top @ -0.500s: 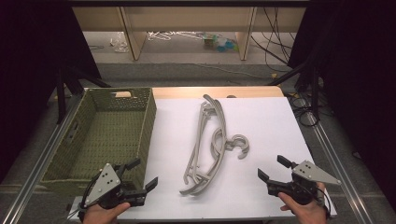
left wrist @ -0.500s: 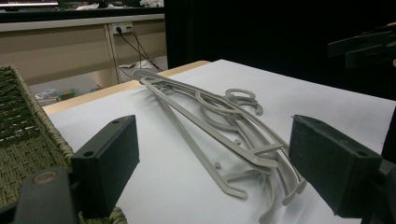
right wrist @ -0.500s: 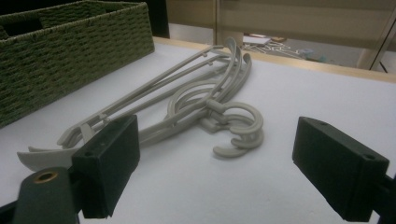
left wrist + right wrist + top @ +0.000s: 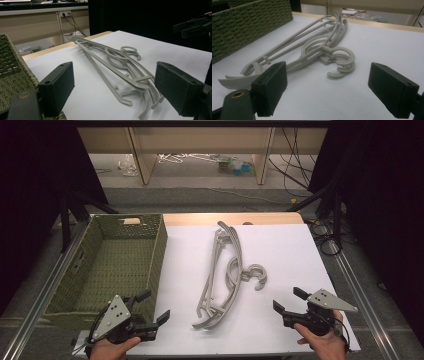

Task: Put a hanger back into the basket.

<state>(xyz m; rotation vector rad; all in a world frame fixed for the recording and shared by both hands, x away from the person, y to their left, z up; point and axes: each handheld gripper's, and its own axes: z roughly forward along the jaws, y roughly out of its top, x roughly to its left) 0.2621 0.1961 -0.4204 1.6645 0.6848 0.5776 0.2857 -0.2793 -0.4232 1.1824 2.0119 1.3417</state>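
Grey hangers (image 4: 222, 275), olive-green basket (image 4: 70, 285) (woven pattern), white table (image 4: 290, 255).

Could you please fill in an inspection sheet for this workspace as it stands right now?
Surface: white table top, bare apart from the items below; a wooden edge shows at its far side.
Job's things: stack of grey plastic hangers lying flat mid-table, hooks pointing toward the right side; green woven basket at the left, nothing inside.
Clutter: nothing seen on the table.
Grippers: left gripper open, near the basket's near corner, holding nothing; right gripper open, near the right front, holding nothing.
Cables: a black cable trails at the right gripper; loose cables on the floor beyond.
Surroundings: wooden shelving legs and small floor litter behind the table.
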